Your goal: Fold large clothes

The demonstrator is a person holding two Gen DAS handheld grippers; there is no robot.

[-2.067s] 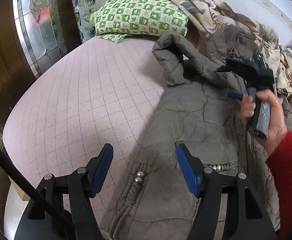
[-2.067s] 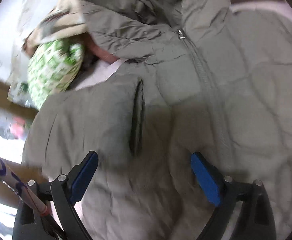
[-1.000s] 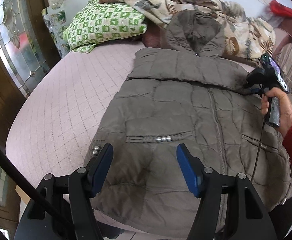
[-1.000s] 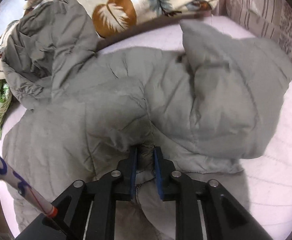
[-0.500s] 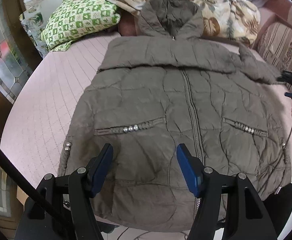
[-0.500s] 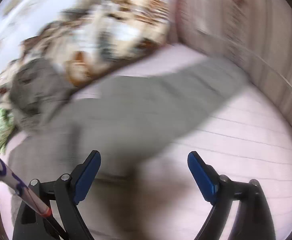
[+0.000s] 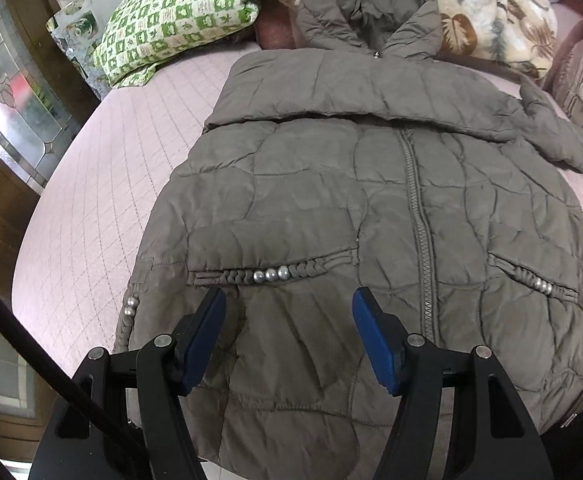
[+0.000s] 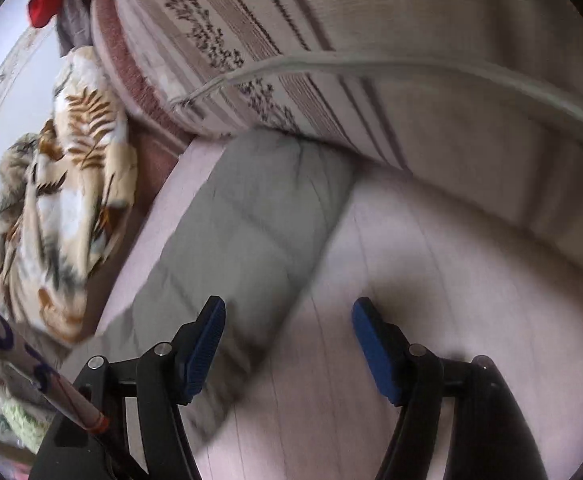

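Since a second ago your right gripper (image 8: 287,344) has let go of the coat sleeve (image 8: 251,232) it was pinching and swung way out to the right; the sleeve now lies stretched on the bed (image 8: 431,280) toward the striped cushion (image 8: 331,40). Your left gripper (image 7: 289,334) has drifted in over the hem, so the whole front shows now instead of just one half.

Going left to right: the pink quilted bed is bare on the left with the green checked pillow (image 7: 171,20) at the head. Then the padded grey coat (image 7: 351,200) lies flat, front up, zipped, hood (image 7: 363,4) up against the leaf-print blanket (image 7: 491,12), the left sleeve folded across the chest. The left jaws hang spread above the fabric just below the beaded pocket (image 7: 269,274), nothing between them. On the right, the jaws are closing but empty, with the sleeve's edge under the left finger only.

Handling-wise, I'd guess this thing is puffy, soft and a bit slick, so it'll spring back and slide rather than hold a crease. Grab a doubled edge, like the cuff or the hem seam, not a flat quilted panel. For the next fold you probably want the right sleeve near the cuff, brought across the chest.
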